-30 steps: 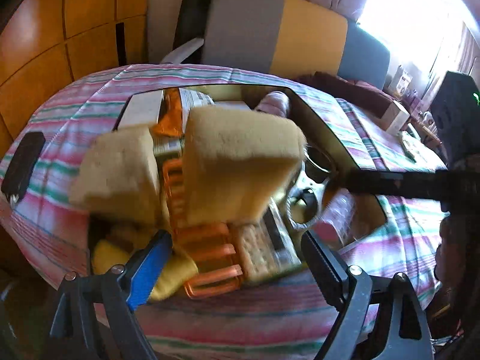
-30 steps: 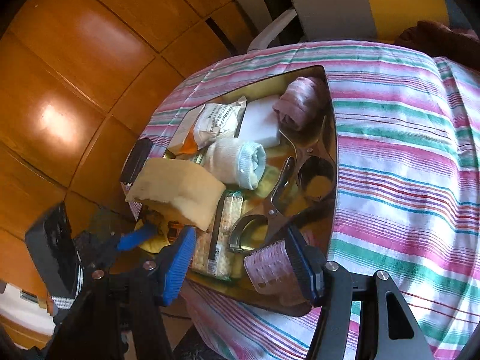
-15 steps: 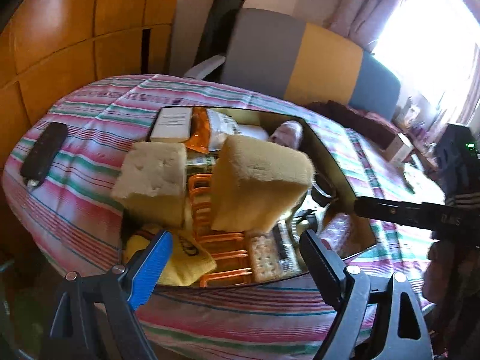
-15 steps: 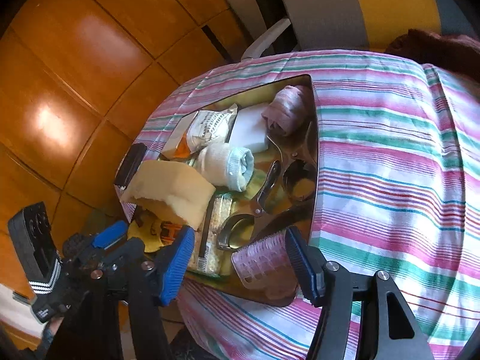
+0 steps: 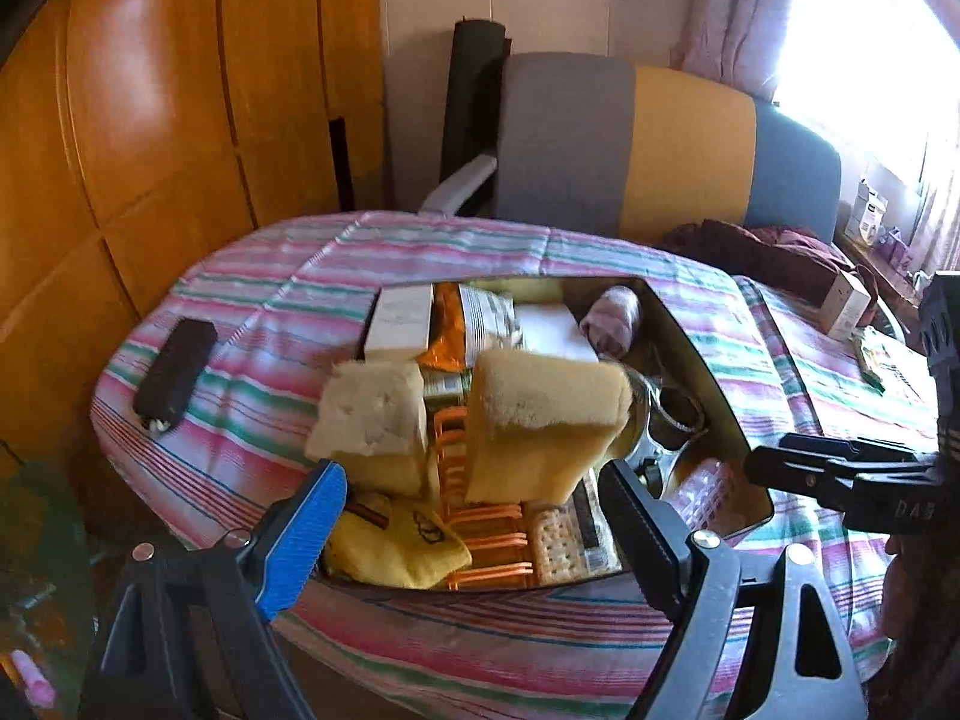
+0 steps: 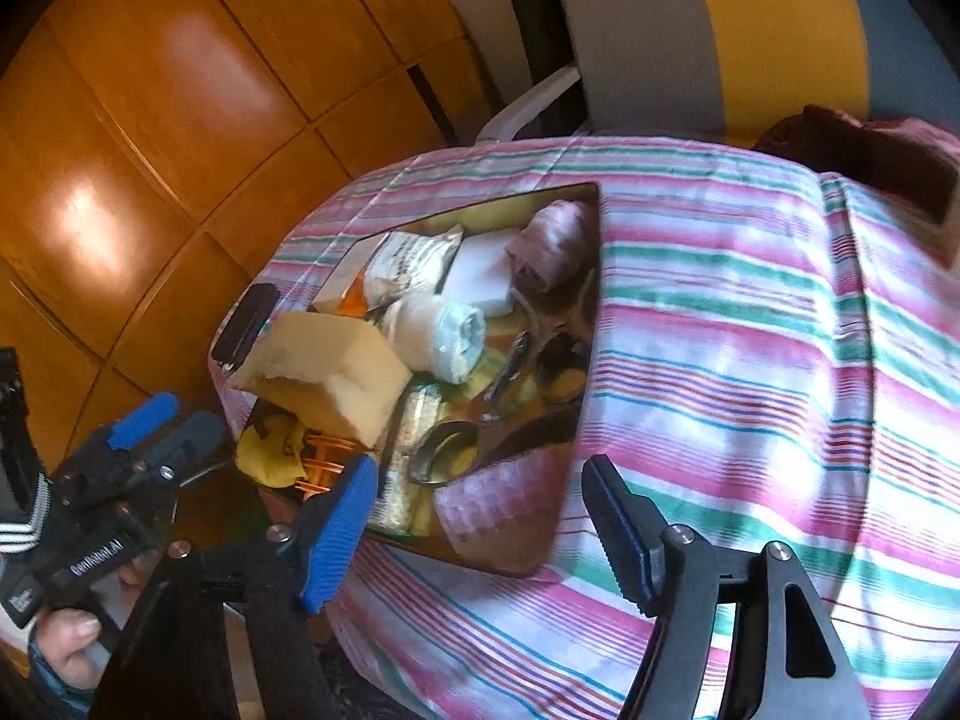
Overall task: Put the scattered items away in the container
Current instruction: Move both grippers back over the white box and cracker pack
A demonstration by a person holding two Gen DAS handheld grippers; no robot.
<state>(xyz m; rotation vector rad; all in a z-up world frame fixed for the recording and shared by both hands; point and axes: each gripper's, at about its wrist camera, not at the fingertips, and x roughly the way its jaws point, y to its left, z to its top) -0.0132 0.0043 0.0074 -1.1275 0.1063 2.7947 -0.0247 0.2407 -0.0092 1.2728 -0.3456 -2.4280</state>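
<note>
Foam sponges [image 5: 540, 414] stand on end in the tray [image 5: 696, 330], which sits on the striped cloth [image 6: 750, 360] of my table and is nearly full. Around them lie a yellow cloth [image 5: 396, 546], an orange rack [image 5: 480, 528], crackers [image 5: 558, 546], a pink roller [image 6: 498, 504], metal cups [image 6: 444, 450], a rolled blue towel [image 6: 444, 336], a pink roll [image 6: 552, 246], a snack packet [image 6: 408, 258] and a white box [image 5: 399, 321].

My left gripper [image 5: 474, 534] hangs over the near rim with its jaws wide apart and nothing between them. My right gripper [image 6: 486, 516] hovers at the tray's corner, jaws likewise apart and empty; the roller seen between its fingers appears to rest in the tray.

By my reading the tidying is almost finished. One dark case [image 5: 174, 363] lies on the cloth just left of the tray, outside it. Off to the right, a small box [image 5: 846, 303] and a green packet [image 5: 876, 360] sit past the table's far edge; whether they belong to the job I cannot tell. The dark case looks like the one item left to pick up, and my left gripper is the nearer to it.
</note>
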